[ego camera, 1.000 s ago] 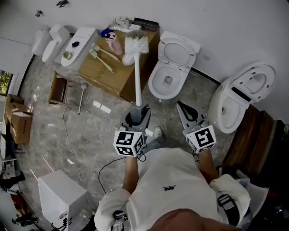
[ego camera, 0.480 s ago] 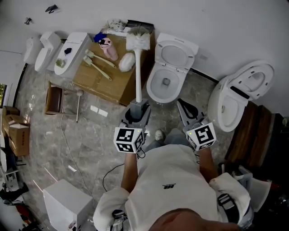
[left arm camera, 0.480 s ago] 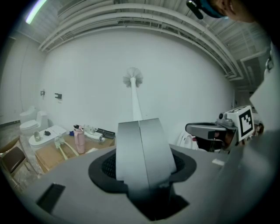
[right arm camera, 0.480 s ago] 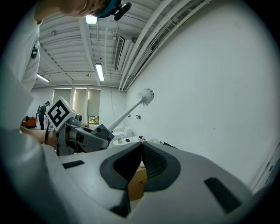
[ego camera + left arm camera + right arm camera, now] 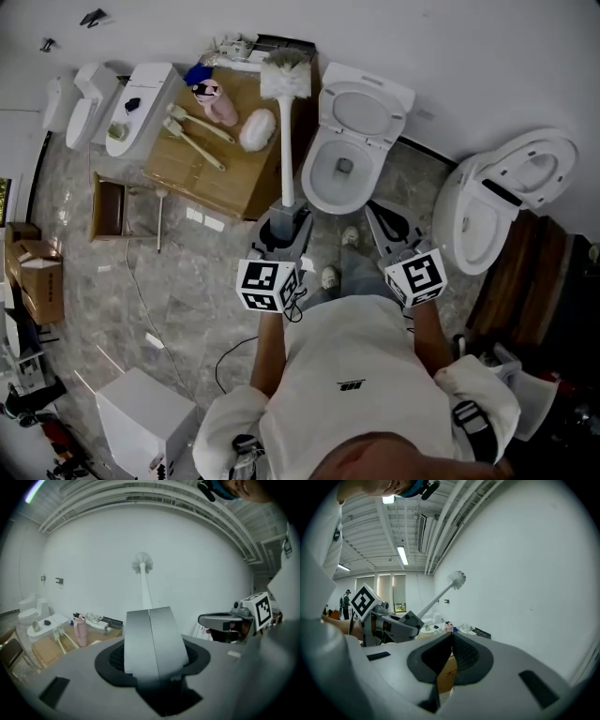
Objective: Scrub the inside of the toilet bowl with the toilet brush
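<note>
Left claw [image 5: 286, 217] carried the toilet brush [image 5: 284, 80] head toward the desk's [image 5: 204, 178] back right corner, nearer the toilet [image 5: 323, 183]. A foot [image 5: 351, 236] stepped forward.

i count two open toilets [image 5: 364, 108] [image 5: 473, 220], one upright brush [image 5: 284, 80], two lying brushes [image 5: 203, 126] [image 5: 195, 147], one pink bottle [image 5: 220, 105].

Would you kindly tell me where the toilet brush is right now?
In the head view, the toilet brush is clamped in the left tool; its bristle head is over the wooden cabinet's right edge, just left of the open toilet.
</note>
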Demonstrator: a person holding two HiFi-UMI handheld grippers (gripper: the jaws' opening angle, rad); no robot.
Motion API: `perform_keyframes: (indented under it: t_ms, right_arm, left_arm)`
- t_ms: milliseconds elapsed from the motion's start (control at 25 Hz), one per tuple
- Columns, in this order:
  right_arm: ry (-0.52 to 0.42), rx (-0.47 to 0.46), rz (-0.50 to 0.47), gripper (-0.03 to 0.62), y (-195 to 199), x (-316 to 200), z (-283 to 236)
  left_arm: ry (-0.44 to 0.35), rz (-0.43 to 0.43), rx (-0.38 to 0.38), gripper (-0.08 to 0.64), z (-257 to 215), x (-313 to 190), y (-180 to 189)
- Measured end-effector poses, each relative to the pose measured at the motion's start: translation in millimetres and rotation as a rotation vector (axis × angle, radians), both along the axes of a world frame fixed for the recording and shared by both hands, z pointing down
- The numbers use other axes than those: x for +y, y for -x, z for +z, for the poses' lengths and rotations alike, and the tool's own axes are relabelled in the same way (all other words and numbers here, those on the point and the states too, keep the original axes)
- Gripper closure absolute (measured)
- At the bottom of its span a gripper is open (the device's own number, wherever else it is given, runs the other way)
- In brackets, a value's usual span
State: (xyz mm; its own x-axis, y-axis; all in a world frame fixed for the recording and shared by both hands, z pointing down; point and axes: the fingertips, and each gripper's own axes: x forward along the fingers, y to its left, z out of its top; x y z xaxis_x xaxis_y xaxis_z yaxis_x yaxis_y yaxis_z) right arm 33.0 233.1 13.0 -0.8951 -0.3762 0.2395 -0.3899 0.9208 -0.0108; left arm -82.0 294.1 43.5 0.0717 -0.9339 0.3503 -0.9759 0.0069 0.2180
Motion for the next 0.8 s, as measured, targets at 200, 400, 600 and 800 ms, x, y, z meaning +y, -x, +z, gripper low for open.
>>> perform_keyframes:
  t_ms: [200,400,600,800]
  right_arm:
    - [0.064,0.016,-0.010,0.597,9,-39,22]
    - [0.129,0.047,-0.022,0.597,14,-75,52]
    - [0.163,0.073,-0.031,0.597,22,-106,75]
    - [0.218,0.110,-0.018,0.597,20,-129,109]
  left_arm:
    - [0.028,0.007,0.000,0.331,22,-38,7]
    - [0.070,0.012,-0.014,0.331,51,-68,9]
    - [0.124,0.009,-0.003,0.331,79,-90,17]
    - [0.197,0.032,0.007,0.331,114,-108,18]
